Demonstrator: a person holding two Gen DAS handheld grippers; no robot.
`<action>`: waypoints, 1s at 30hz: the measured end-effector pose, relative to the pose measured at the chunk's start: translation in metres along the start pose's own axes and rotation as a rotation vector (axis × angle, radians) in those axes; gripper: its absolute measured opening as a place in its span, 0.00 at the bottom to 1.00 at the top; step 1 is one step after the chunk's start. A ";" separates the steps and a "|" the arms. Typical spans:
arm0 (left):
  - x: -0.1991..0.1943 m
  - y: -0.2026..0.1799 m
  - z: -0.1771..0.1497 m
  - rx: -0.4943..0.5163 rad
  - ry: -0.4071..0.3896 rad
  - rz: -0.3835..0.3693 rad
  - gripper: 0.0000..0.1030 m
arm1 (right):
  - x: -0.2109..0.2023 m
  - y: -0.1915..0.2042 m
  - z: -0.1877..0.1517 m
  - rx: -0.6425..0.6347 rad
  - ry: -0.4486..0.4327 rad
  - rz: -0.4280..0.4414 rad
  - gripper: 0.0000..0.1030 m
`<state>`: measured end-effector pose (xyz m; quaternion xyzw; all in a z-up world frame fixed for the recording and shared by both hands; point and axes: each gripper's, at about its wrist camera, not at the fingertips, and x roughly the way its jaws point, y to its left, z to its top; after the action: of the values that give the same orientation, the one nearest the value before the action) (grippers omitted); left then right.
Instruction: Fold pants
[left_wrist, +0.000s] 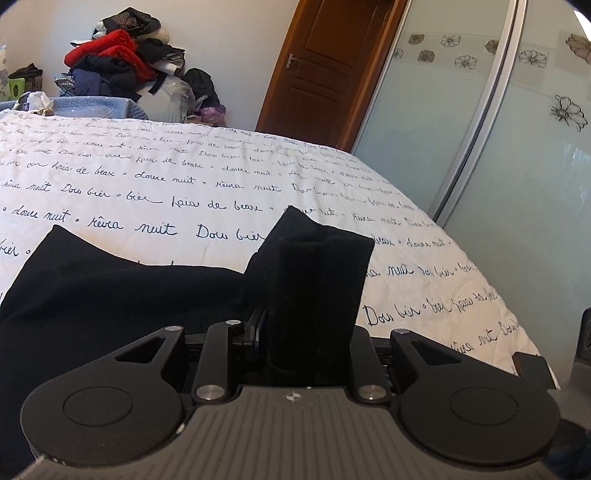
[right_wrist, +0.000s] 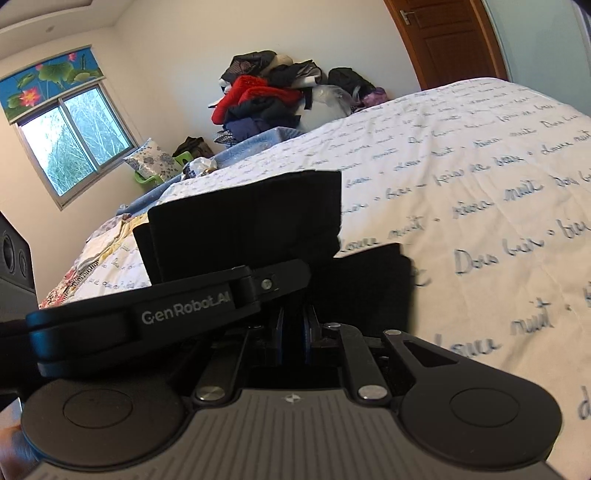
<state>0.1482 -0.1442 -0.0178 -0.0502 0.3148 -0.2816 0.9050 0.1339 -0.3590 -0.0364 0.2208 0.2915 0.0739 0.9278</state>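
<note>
The black pants (left_wrist: 110, 295) lie on the white bed cover with script print (left_wrist: 184, 177). My left gripper (left_wrist: 280, 321) is shut on a folded end of the pants, which stands up in front of the camera and hides the fingertips. In the right wrist view my right gripper (right_wrist: 293, 325) is shut on another fold of the black pants (right_wrist: 251, 221), held just above the bed cover (right_wrist: 480, 221). The left gripper's body (right_wrist: 147, 314) crosses the right view at the left, close beside the right gripper.
A pile of clothes (left_wrist: 122, 66) stands beyond the far edge of the bed. A brown door (left_wrist: 325, 66) and a glass sliding wardrobe (left_wrist: 498, 129) are to the right. A window (right_wrist: 74, 147) is at the far left. A speaker (right_wrist: 14, 266) stands at the left edge.
</note>
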 end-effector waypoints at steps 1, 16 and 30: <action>0.001 -0.003 -0.001 0.007 0.000 0.004 0.27 | -0.003 -0.005 -0.001 -0.001 0.000 -0.014 0.18; -0.013 -0.033 -0.010 0.172 0.016 -0.103 0.69 | -0.048 -0.052 0.002 0.038 -0.136 -0.255 0.49; -0.032 0.084 0.027 0.080 0.006 0.245 0.76 | 0.015 -0.027 0.026 0.016 0.008 -0.017 0.49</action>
<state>0.1834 -0.0589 -0.0013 0.0257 0.3099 -0.1816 0.9329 0.1617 -0.3891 -0.0371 0.2254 0.2978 0.0648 0.9254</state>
